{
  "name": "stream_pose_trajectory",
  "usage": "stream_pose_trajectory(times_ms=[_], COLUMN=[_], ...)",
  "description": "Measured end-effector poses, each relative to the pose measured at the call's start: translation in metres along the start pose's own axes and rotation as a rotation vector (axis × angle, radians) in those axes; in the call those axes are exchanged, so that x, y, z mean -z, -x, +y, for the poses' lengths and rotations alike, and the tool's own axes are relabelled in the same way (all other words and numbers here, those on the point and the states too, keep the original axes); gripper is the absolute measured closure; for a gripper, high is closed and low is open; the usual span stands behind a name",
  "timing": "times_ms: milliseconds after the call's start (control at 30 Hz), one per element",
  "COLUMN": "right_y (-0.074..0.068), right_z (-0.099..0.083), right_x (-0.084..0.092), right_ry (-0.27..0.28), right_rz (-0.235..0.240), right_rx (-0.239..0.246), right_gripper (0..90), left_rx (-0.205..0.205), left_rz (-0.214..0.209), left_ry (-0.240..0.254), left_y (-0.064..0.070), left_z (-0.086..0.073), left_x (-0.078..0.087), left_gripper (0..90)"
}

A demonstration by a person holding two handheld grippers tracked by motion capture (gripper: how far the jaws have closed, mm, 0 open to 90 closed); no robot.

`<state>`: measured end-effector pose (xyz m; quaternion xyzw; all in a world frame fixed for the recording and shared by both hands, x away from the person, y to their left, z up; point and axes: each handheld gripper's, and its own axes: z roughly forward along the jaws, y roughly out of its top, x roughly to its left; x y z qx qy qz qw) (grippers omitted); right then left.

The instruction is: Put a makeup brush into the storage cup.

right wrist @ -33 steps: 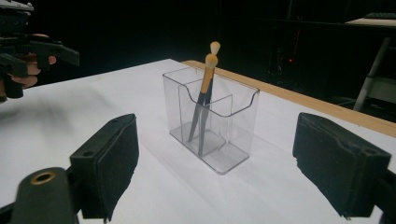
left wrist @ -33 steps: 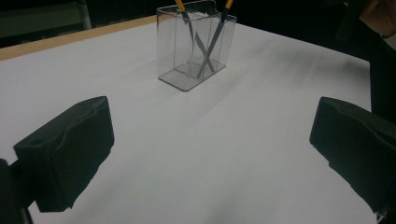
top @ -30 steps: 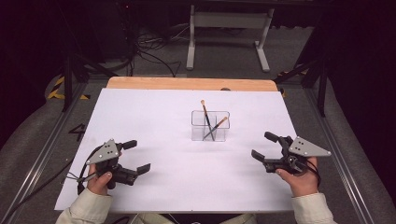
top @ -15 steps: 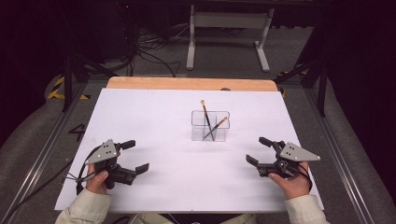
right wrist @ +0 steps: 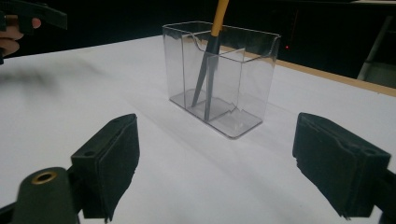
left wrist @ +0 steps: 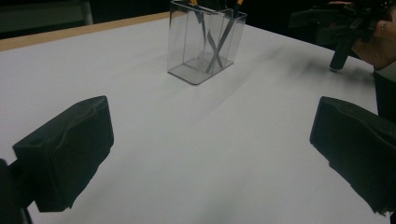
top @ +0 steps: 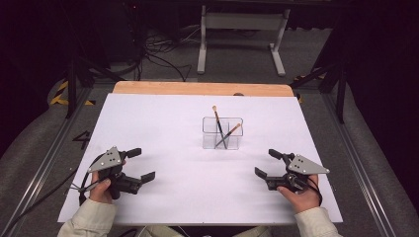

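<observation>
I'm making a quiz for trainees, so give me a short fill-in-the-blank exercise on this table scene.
1. The clear holder has ___ brushes standing in it.
2. The jaws of the left gripper and the right gripper are both ___.
3. The holder stands on a ___ table cover.
4. The two brushes ___ each other inside the holder.

Missing words: two; open; white; cross

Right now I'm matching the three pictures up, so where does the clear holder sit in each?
High view: clear holder mid-table, beyond both grippers.
Left gripper view: top centre, above the jaws.
Right gripper view: upper centre, between the jaws.
Shared landmark: the brushes crossed inside it.
</observation>
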<state>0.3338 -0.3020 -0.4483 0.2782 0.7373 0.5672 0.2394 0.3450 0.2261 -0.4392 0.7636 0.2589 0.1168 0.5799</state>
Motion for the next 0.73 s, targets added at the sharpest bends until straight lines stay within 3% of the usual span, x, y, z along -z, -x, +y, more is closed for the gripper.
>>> stream_pose_trajectory(times_ms=[400,733], right_y=[-0.0010,-0.0029], right_z=[-0.0070,-0.0056], right_x=[-0.0033,-0.0026], right_ry=[-0.001,-0.003], right_rz=[0.008,0.008], right_rx=[-0.019,-0.002], right_gripper=[15.0,15.2], left_rx=[0.014,0.005], left_rz=[0.017,0.027], left_ry=[-0.020,-0.026], left_y=[-0.0031,-0.0031], left_z=[-0.0095,-0.0097], left_x=[-0.0035,-0.0039], left_gripper=[0.4,0.4])
